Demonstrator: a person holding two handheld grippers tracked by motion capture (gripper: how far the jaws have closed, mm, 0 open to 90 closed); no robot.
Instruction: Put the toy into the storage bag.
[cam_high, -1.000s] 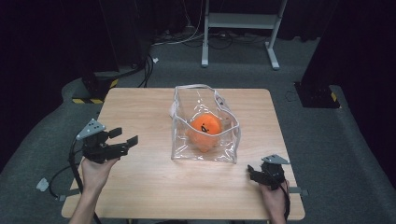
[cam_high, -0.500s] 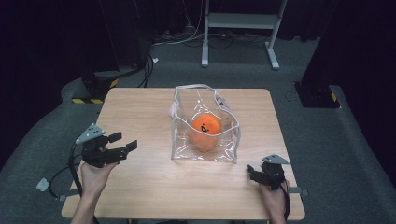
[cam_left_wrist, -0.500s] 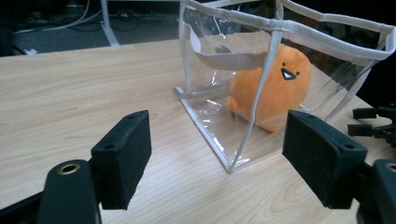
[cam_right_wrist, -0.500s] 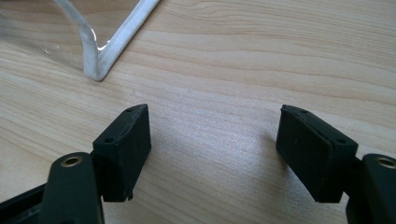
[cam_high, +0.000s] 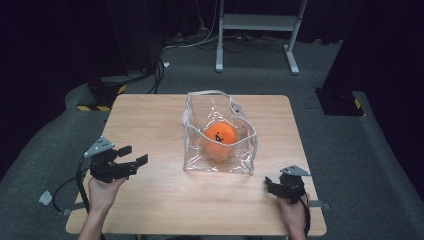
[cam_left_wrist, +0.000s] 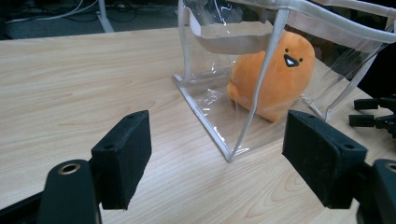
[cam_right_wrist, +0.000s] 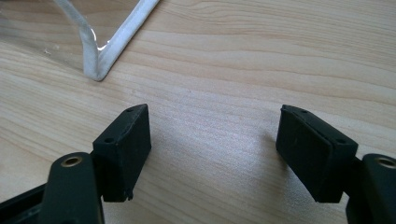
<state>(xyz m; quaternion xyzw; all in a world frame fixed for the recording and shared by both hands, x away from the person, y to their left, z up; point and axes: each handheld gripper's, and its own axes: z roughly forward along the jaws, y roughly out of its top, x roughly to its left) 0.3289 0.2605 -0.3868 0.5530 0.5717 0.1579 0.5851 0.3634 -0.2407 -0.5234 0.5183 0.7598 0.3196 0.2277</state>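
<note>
A clear plastic bag (cam_high: 220, 135) with white trim and handles stands upright in the middle of the wooden table (cam_high: 150, 125). Inside it sits an orange plush toy (cam_high: 220, 141) with a small face (cam_left_wrist: 280, 77). My left gripper (cam_high: 134, 156) is open over the table's left side, its jaws pointing toward the bag (cam_left_wrist: 224, 93), with nothing between them (cam_left_wrist: 217, 161). My right gripper (cam_high: 268, 186) is open near the front right edge, low over bare wood (cam_right_wrist: 212, 154), and the bag's bottom corner (cam_right_wrist: 100, 65) lies just ahead of it.
The table stands on grey carpet. A white metal stand (cam_high: 257, 30) and loose cables (cam_high: 165, 55) lie beyond the far edge, and dark equipment bases (cam_high: 102, 95) sit at the left and right of the table. Each gripper trails a cable off the near edge.
My left gripper has drawn back toward the table's near left corner, farther from the bag. The right gripper, the bag and the toy have not moved.
</note>
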